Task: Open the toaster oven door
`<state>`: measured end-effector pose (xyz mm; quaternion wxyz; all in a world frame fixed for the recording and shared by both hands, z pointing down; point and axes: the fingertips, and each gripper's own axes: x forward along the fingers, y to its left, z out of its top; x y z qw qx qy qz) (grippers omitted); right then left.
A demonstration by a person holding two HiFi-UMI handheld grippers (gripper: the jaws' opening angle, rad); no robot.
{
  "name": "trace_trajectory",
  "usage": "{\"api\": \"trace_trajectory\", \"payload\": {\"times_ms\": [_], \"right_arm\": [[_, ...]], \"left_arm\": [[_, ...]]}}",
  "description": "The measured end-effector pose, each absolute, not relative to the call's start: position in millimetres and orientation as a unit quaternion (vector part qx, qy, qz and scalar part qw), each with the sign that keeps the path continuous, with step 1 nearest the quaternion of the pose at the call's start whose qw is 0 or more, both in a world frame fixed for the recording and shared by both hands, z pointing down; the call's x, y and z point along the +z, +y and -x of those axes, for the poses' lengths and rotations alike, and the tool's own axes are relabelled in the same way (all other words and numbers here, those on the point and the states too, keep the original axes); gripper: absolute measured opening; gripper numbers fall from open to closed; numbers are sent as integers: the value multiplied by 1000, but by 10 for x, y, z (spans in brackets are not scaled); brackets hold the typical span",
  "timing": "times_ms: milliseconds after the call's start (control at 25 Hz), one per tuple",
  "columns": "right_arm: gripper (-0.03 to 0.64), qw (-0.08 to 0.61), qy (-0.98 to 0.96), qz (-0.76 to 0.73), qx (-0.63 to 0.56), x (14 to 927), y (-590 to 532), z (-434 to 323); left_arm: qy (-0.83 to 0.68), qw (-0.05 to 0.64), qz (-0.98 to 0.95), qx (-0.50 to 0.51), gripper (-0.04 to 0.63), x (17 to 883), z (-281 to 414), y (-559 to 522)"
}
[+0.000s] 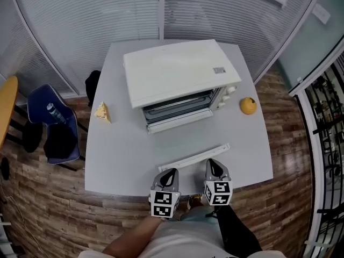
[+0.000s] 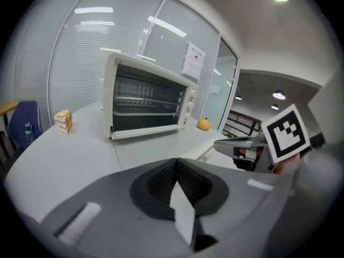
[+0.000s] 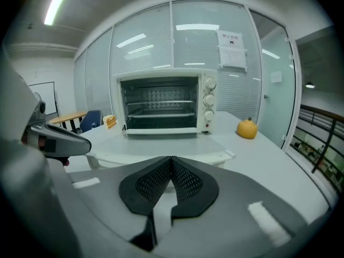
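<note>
A white toaster oven [image 1: 177,71] stands at the middle of the grey table [image 1: 115,160]. Its glass door [image 3: 161,142] lies folded down flat, with the white handle bar [image 1: 193,157] nearest me and the racks inside showing. In the left gripper view the oven [image 2: 148,101] sits ahead and slightly left. My left gripper [image 1: 171,172] and right gripper [image 1: 214,164] hover side by side at the table's near edge, just short of the handle. Both are shut, tips pressed together on nothing, as the left gripper [image 2: 176,163] and right gripper [image 3: 171,160] views confirm.
An orange [image 1: 248,105] rests right of the oven. A wedge of layered sandwich [image 1: 102,112] lies to its left. A blue chair [image 1: 54,122] with a bottle stands beyond the table's left edge. Glass partition walls with blinds run behind the table.
</note>
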<state>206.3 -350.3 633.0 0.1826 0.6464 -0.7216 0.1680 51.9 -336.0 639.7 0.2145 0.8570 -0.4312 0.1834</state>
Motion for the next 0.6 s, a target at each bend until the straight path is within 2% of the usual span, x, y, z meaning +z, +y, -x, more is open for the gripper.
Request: {"api": "trace_trajectory", "payload": {"times_ms": [400, 600], "right_arm": [[3, 86, -738, -668, 39, 4782, -3732, -2129], [3, 50, -766, -641, 4, 4149, -3709, -2043]], "left_arm": [[-453, 57, -883, 111, 57, 5046, -586, -3866], [-477, -1, -875, 79, 57, 4339, -561, -3906]]}}
